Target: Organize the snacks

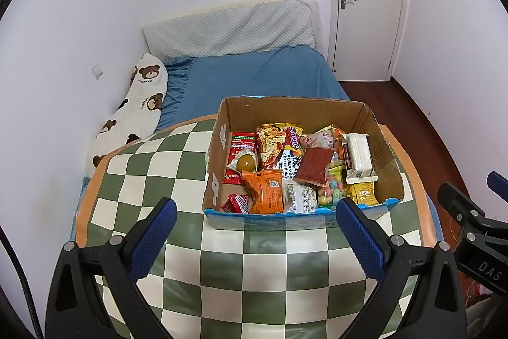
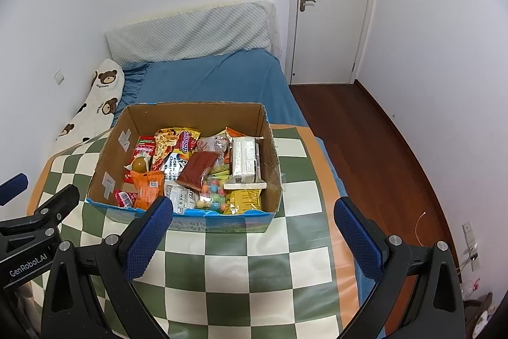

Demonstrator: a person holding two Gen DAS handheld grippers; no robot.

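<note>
Both the left gripper (image 1: 255, 231) and the right gripper (image 2: 252, 229) hover wide and empty at the bottom of the frame, probably because the box (image 1: 385, 154) in the centre already holds the snacks (image 1: 298, 167).

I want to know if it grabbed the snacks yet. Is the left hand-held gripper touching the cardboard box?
Apart. In the right wrist view the left hand-held gripper sits left of the cardboard box, with checkered tablecloth showing between them.
</note>
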